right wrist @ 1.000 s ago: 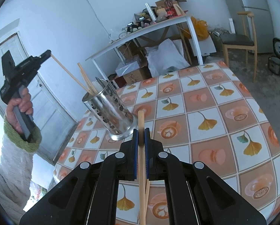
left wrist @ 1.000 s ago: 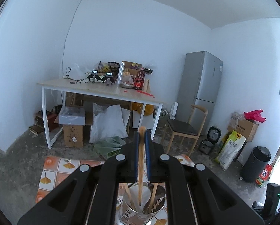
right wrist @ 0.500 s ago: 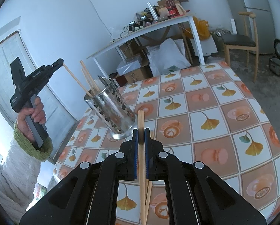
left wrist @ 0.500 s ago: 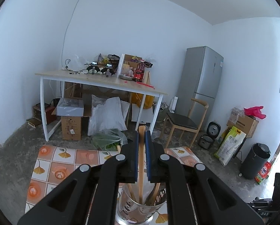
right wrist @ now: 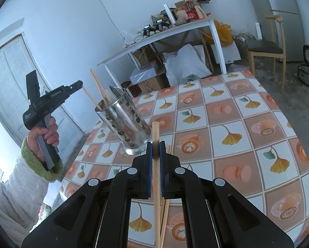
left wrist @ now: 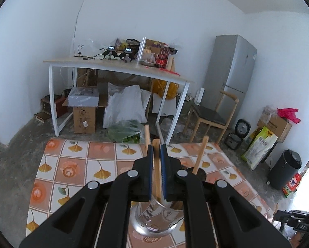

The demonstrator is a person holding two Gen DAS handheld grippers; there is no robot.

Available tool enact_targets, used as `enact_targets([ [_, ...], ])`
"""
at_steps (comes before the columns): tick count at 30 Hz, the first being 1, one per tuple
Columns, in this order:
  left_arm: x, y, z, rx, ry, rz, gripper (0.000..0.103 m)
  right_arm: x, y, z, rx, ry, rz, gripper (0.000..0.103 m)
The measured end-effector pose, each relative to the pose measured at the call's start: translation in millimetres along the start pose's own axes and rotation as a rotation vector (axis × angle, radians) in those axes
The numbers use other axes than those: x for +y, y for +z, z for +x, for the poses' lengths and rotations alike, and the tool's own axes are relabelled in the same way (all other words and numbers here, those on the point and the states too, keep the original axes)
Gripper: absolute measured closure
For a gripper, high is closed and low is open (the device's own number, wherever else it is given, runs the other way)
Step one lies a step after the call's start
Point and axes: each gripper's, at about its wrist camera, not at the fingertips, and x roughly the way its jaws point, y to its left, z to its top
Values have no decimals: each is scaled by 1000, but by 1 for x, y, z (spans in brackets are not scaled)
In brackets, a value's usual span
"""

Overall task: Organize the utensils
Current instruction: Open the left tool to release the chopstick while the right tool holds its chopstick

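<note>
Right wrist view: tiled table (right wrist: 226,124) first, then the perforated steel holder (right wrist: 125,124) at 11 o'clock from the right gripper (right wrist: 156,150), near but apart. Left gripper (right wrist: 76,85) sits at 10 o'clock of the holder's mouth, clamped on a chopstick (right wrist: 90,98) whose long axis slants down into the holder; left is nearer. Right gripper is clamped on another chopstick (right wrist: 156,177), axis along the fingers, 12 to 6. More chopsticks (right wrist: 166,212) lie on the table beneath.
</note>
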Motion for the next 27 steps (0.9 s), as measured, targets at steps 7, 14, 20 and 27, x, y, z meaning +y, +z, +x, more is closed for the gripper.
enact_targets([
  [7, 2, 1, -6, 23, -5, -7, 94, 2, 7, -13, -20, 24, -1, 98],
  [14, 11, -2, -29, 1, -12, -43, 58, 21, 40, -27, -76, 84, -48, 98],
  [20, 25, -21, -61, -17, 26, -75, 38, 57, 87, -29, -148, 160, -132, 99],
  [27, 48, -64, -86, 33, 90, -111, 24, 96, 154, -26, -248, 265, -197, 99],
])
